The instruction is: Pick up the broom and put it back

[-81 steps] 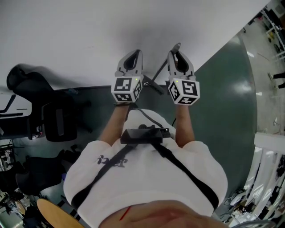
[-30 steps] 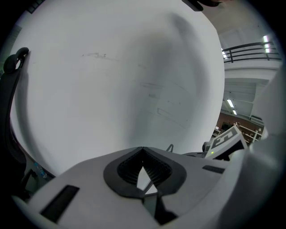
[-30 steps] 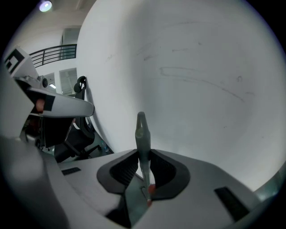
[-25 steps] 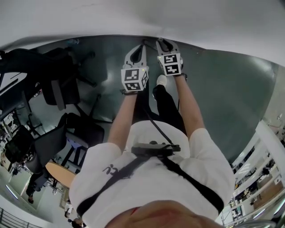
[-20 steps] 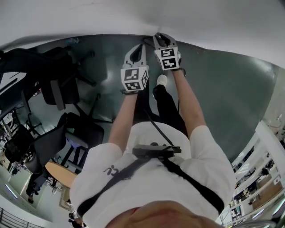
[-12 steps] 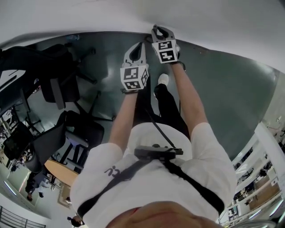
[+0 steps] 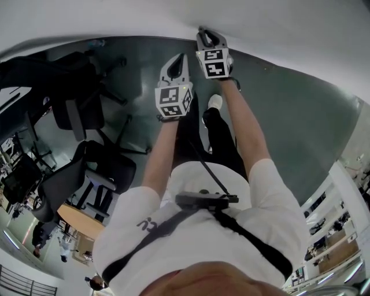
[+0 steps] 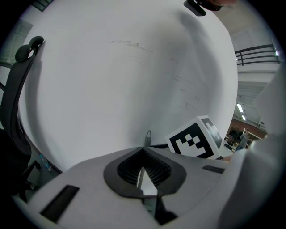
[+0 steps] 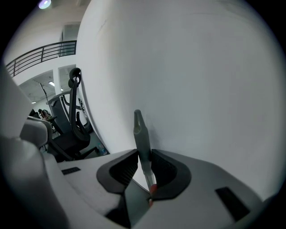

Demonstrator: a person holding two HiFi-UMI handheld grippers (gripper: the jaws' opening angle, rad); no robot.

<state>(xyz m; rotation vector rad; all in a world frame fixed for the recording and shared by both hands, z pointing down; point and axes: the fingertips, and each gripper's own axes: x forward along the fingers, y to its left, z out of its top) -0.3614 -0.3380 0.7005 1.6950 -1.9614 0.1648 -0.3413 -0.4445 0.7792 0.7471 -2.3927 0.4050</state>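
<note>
The white wall fills nearly everything ahead of both grippers. Below them on my head view is dark green floor. A cluster of black office chairs stands well off to the left gripper's outer side.

The person's arms are stretched forward, and a white shoe sits just behind and below the grippers. The right gripper is the one further forward, up against the wall. Its jaws are clamped on the broom handle. The handle's grey, tapered top end sticks out past the fingertips, close to the wall, and a small red-orange spot shows low in the grip. The rest of the broom is hidden from me.

The left gripper sits just behind and beside the right one, with that gripper's marker cube close on its right. The left jaws are drawn together with their tips meeting. A pale sliver shows low between the pads, and I cannot tell what it is. A thin grey tip pokes up just beyond those jaws.
</note>
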